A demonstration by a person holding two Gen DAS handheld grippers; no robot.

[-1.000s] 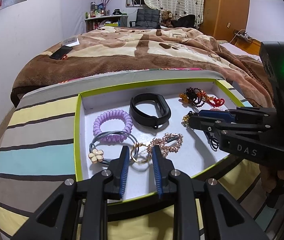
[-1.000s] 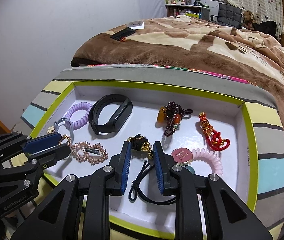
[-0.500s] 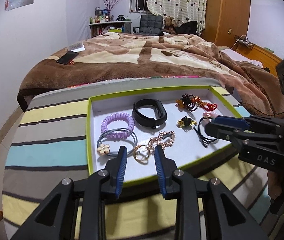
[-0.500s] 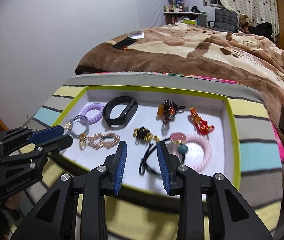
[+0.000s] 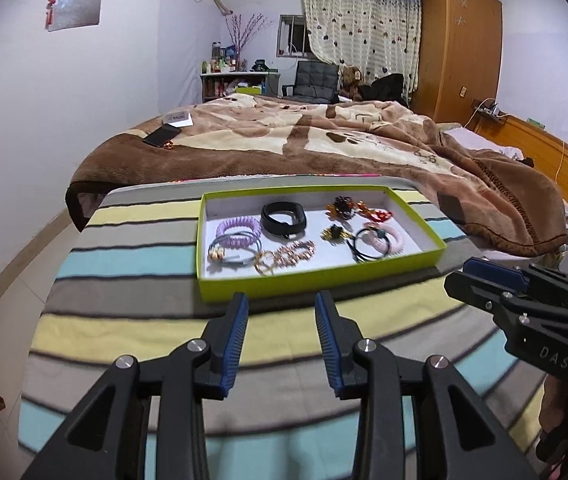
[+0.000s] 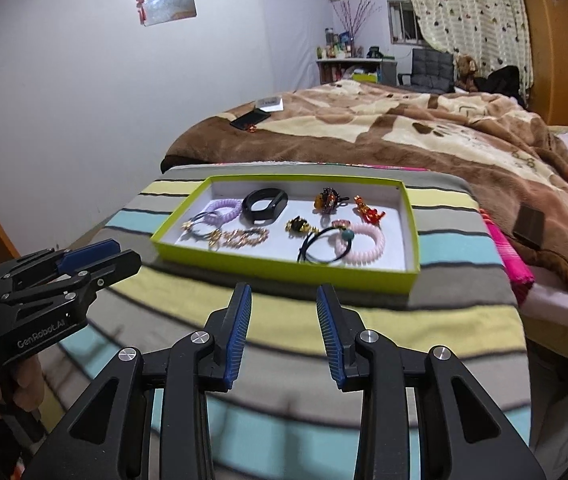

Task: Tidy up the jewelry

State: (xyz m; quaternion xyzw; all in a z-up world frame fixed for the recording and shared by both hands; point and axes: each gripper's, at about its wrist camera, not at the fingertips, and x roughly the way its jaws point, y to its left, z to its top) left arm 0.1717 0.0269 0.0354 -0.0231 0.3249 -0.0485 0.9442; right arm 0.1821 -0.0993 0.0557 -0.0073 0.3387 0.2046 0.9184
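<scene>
While both tools are hanging back from the green tray (image 5: 320, 278), which is sitting on the striped desk (image 5: 123, 256) by the bed (image 5: 324, 136), let's be going through the jewelry from the left. The left tool (image 5: 281, 312) is standing wide with nothing between its blue pads, its jaws having just been opening; the right tool (image 6: 284, 304) is doing the same, wide and empty.

The lilac coil band (image 5: 237, 230) is looking light and springy, likely easy to pinch across one side of its loop. Just in front of it, a blue-grey elastic (image 5: 239, 254) with a pale charm is looking soft and floppy; the charm probably gives the firmest hold. The gold chain (image 5: 284, 256) is lying loose beside it and will likely slither, so pinching a bunched part seems safest. The black wristband (image 5: 284, 218) behind looks stiffer and a bit rubbery. Further right, the small gold and black piece (image 6: 300, 225), the dark bead cluster (image 6: 326, 202) and the red ornament (image 6: 368, 212) are too blurred to be making out properly. The black hair tie (image 6: 316, 246) is overlapping the pink coil band (image 6: 362, 244), so lifting one may be dragging the other.

Only a little of each hand is showing.
</scene>
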